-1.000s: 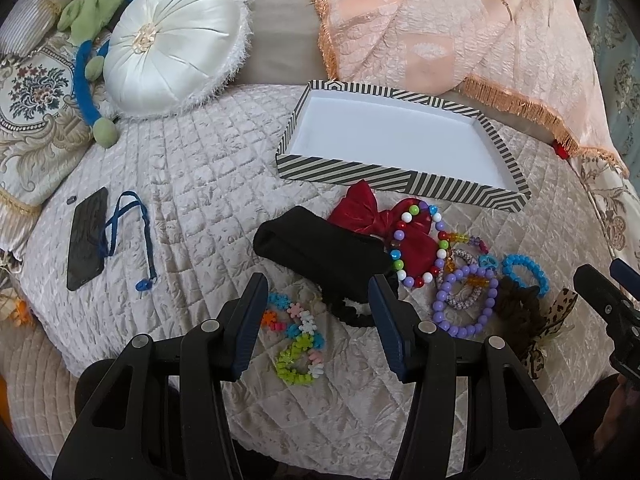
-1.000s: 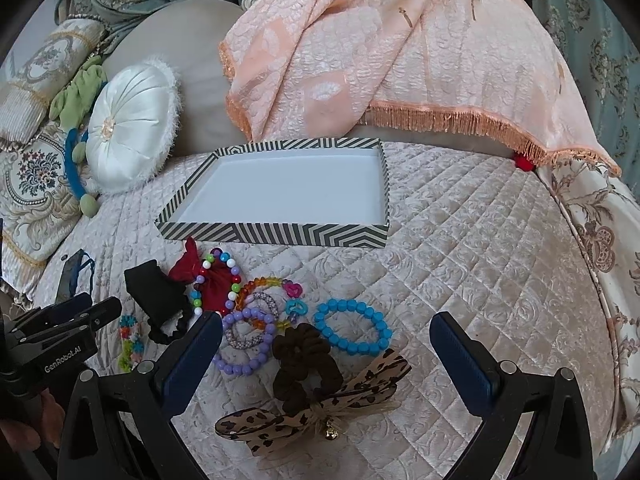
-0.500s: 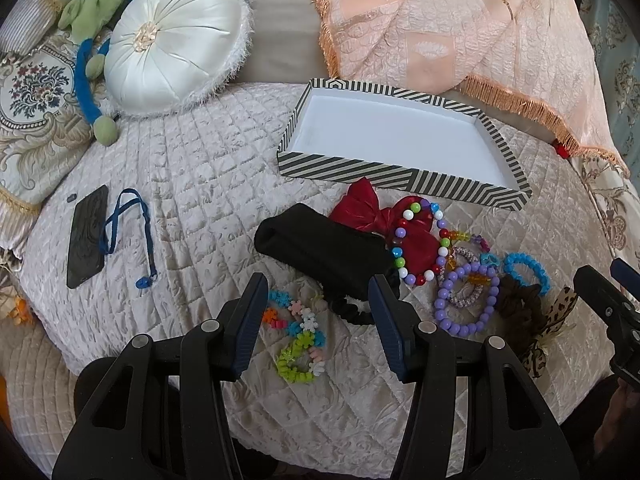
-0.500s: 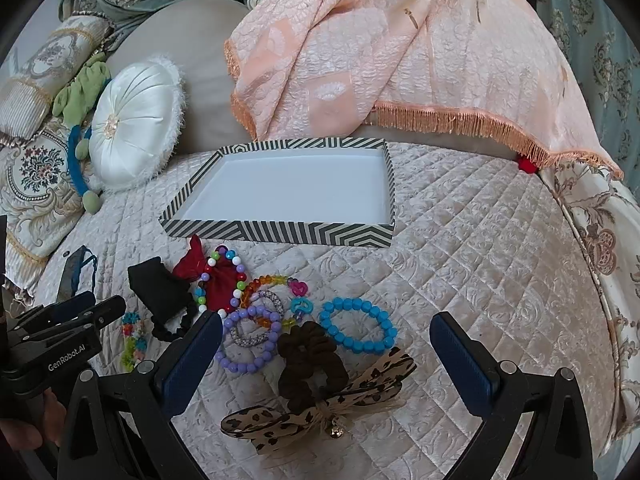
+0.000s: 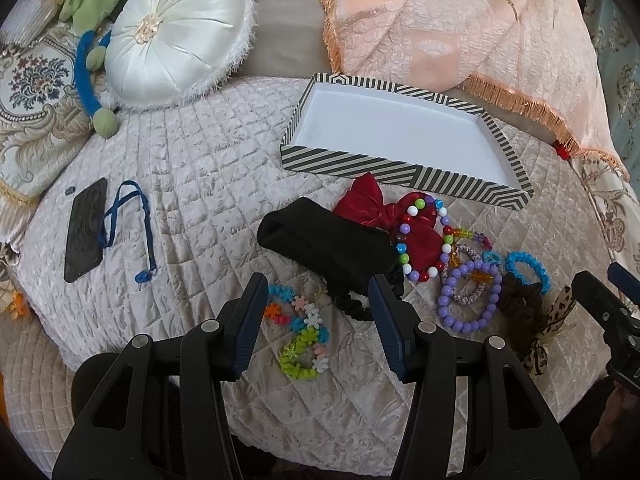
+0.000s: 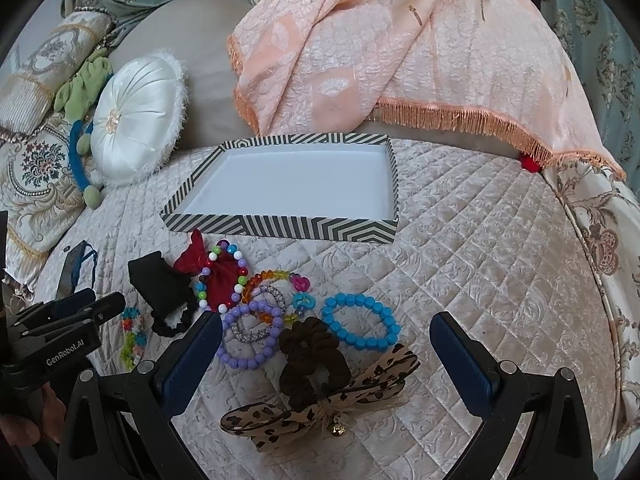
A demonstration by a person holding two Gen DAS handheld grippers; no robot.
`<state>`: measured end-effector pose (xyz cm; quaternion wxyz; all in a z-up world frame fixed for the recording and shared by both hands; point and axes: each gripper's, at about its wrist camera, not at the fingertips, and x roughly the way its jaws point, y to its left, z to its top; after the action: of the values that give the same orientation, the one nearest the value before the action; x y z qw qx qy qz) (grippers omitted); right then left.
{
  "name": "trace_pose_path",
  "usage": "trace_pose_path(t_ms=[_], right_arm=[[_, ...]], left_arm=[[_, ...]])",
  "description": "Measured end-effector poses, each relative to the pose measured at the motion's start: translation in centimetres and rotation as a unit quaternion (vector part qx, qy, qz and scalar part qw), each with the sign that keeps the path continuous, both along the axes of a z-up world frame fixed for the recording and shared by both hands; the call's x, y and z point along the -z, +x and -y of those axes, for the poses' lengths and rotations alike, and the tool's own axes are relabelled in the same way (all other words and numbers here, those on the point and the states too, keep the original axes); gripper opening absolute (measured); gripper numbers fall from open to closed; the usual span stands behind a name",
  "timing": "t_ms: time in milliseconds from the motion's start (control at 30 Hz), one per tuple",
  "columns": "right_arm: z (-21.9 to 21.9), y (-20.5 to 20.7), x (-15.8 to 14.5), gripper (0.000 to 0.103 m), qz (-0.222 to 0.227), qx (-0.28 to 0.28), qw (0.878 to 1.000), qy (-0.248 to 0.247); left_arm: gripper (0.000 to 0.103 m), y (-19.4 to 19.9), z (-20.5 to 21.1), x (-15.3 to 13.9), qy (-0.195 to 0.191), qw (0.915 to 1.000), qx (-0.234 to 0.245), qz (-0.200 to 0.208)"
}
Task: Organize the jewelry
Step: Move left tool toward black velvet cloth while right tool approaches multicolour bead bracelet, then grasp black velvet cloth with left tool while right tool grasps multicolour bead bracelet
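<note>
While the striped tray point(image 6: 280, 232) sat empty at the far side of the quilted bedspread point(image 6: 480, 260), every piece you had to sort lay in one tangled cluster just in front of it. Your left gripper point(image 5: 316, 312) hung with its jaws spread and nothing between them, over the flower-link bracelet point(image 5: 304, 340) and the black scrunchie point(image 5: 356, 304). Your right gripper point(image 6: 326, 356) stood spread wider, also empty, above the brown scrunchie point(image 6: 312, 360) and the leopard bow point(image 6: 320, 408).

Your main risk was dragging a neighbour along. The purple bead bracelet point(image 6: 250, 336) lay looped around a sparkly band point(image 6: 256, 330), touching the amber beads point(image 6: 264, 280), so a pinch there would likely have lifted two pieces or snagged elastic. The multicolour bead bracelet point(image 5: 424, 240) rested on the red bow point(image 5: 376, 208), and the black pouch point(image 5: 320, 240) overlapped that bow's edge. Soft quilting could have let round beads roll away from your pads, or been nipped itself. The blue bead bracelet point(image 6: 360, 320) lay clearest, probably your safest start.
</note>
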<state>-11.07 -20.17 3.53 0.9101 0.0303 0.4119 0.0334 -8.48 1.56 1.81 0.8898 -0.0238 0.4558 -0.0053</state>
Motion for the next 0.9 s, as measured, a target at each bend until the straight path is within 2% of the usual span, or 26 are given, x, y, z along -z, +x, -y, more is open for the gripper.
trace_pose_path(t_ms=[267,433,533,633,733,833,900], right_arm=[[0.3,0.1,0.3,0.103,-0.004,-0.004,1.0,0.003],[0.2,0.6,0.6,0.103,-0.006,-0.012,1.0,0.008],[0.2,0.8,0.8,0.103,-0.009,-0.02,1.0,0.013],[-0.2,1.1,1.0,0.103,-0.008,-0.031,0.999,0.016],[-0.7,1.8,1.3,0.103,-0.007,-0.048,0.998,0.026],[-1.4,2.8,1.4,0.097,-0.004,-0.072,0.997,0.032],[-2.0,3.8,1.6,0.089,-0.007,-0.086,0.996,0.035]], left_arm=[[0.052,0.2,-3.3,-0.6,-0.044,0.9985,-0.03,-0.015],[0.052,1.0,-5.8,-0.5,-0.078,0.9947,-0.06,-0.031],[0.061,1.4,-6.5,-0.2,-0.094,0.9926,-0.066,-0.039],[0.062,2.1,-6.7,0.2,-0.118,0.9896,-0.067,-0.047],[0.062,2.9,-6.5,0.5,-0.126,0.9884,-0.066,-0.053],[0.063,4.0,-6.3,1.1,-0.141,0.9859,-0.063,-0.064],[0.067,4.6,-6.2,1.5,-0.149,0.9846,-0.062,-0.068]])
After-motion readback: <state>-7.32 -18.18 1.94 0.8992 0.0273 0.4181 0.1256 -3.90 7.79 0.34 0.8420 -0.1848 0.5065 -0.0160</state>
